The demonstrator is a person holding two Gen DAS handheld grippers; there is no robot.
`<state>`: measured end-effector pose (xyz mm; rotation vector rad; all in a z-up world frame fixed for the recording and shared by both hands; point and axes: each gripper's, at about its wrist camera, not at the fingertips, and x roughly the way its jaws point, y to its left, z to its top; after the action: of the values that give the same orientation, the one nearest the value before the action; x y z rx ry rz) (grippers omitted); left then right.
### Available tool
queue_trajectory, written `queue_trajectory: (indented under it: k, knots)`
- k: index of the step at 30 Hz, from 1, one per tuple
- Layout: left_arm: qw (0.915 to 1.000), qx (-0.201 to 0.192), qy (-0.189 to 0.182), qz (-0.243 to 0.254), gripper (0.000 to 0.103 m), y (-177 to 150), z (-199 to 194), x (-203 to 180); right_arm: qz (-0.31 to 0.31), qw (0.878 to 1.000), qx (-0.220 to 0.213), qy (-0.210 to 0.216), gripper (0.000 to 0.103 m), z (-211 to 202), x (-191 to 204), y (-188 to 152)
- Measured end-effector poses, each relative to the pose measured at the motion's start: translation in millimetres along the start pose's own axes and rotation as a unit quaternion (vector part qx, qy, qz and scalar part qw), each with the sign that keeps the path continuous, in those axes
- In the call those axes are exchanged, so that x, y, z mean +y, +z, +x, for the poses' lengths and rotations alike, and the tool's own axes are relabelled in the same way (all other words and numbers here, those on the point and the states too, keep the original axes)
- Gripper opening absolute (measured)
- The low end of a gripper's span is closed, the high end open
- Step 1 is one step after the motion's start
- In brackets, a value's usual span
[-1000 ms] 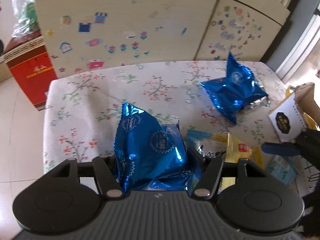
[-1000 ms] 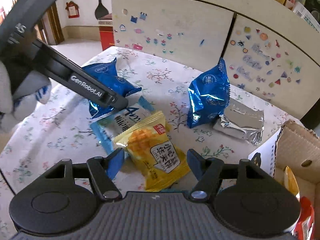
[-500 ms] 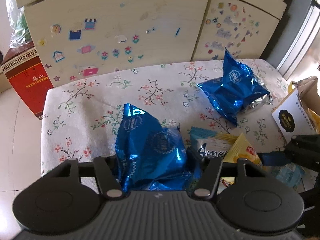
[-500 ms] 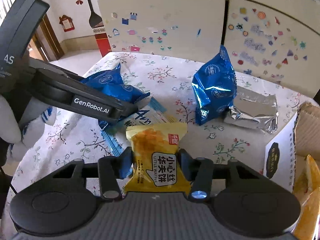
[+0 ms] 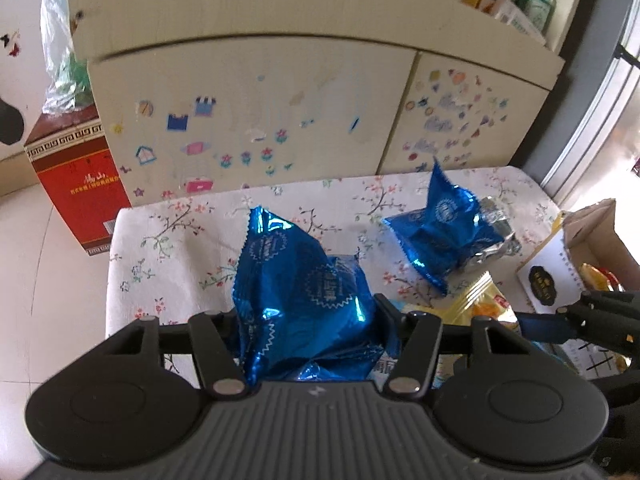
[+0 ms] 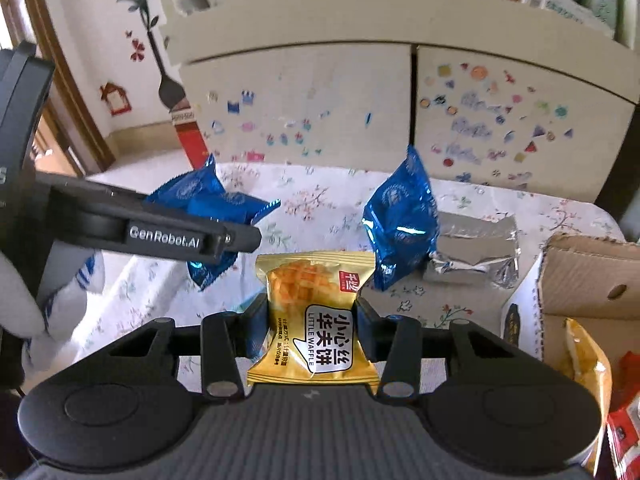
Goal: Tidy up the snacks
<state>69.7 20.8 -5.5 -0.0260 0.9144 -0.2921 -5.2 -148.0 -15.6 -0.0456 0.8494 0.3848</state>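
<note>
Yellow "LITTLE WAFFLE" pack (image 6: pixel 316 312) clamped in right gripper (image 6: pixel 312 320) fingers; left gripper (image 5: pixel 308 320) fingers clamp blue packet (image 5: pixel 300 292).

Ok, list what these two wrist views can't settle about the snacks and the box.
- Lower end of the blue packet, left wrist view: hidden behind the left gripper body.
- Light-blue packet under it: mostly covered; label unreadable.
- Cardboard box, right wrist view: cut by the right edge; contents only partly seen.
- Silver packet: partly behind the standing blue packet; no print visible.
- Small print on the yellow waffle packet: too small.
</note>
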Motion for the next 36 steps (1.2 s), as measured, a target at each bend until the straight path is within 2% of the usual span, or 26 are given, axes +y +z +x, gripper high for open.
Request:
queue_trajectory:
  k: [5,11,17,25,30,36]
  knots:
    - [0.9998,-0.016,0.004,0.008,0.059,1,-13,-11,0.013,1.0,-0.014,-0.013,0.051,-12,-2,3]
    - [0.9992,-0.039,-0.009,0.004,0.06,3,-29,-26,0.047,0.997,-0.047,-0.034,0.052,-38,-12,8]
    - [0.9979,-0.061,-0.021,0.002,0.06,10,-40,-38,0.069,0.993,-0.073,-0.059,0.052,-67,-22,4]
    - [0.9968,-0.073,-0.03,0.008,0.06,12,-46,-56,0.11,0.987,-0.088,-0.082,0.052,-93,-38,-7]
    - [0.9956,-0.079,-0.045,0.021,0.06,12,-47,-72,0.138,0.979,-0.112,-0.1,0.052,-116,-55,-7]
    - [0.994,-0.08,-0.064,0.039,0.06,11,-46,-93,0.186,0.963,-0.141,-0.132,0.052,-143,-86,-8]
